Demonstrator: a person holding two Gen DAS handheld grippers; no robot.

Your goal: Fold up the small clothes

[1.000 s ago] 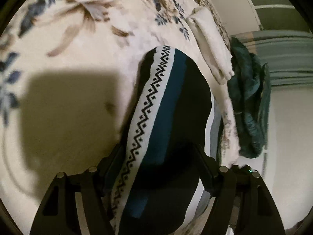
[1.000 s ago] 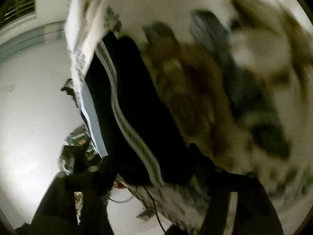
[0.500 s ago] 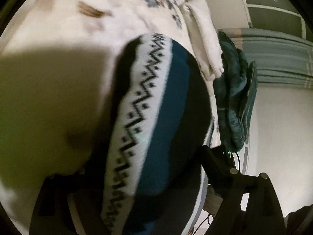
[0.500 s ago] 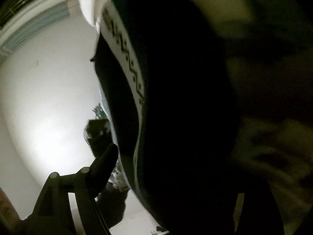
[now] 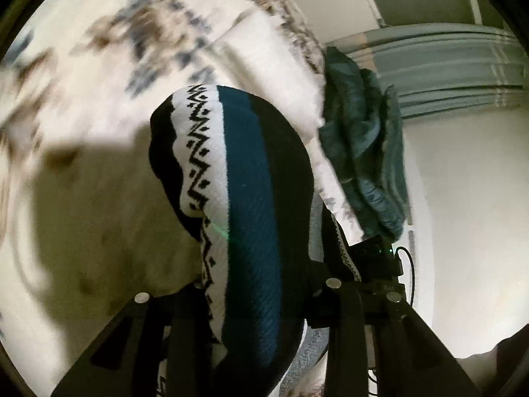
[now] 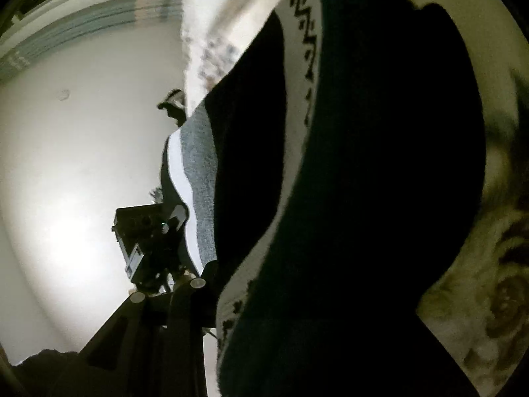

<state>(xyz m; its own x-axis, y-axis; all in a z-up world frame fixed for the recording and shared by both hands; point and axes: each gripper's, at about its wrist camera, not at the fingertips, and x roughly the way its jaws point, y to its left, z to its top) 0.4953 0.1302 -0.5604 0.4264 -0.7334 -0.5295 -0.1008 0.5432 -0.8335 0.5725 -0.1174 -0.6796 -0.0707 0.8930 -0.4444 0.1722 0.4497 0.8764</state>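
Your left gripper has its fingers narrowing on the knitted garment, a black piece with a teal band and a white zigzag stripe; the cloth fills the gap between them and bulges forward, and the pads appear to press its sides. In this view the garment's long axis runs from the fingers up and away over the floral bedspread, its rounded end pointing toward the far edge of the bed. To the right of it, a crumpled teal cloth hangs at the bed's edge.

Your right gripper is likewise closing; only its left finger shows, the other being hidden by the garment. The cloth lies just beside that finger, stripes running upward along the gripper's line. Whether these pads press it cannot be told.
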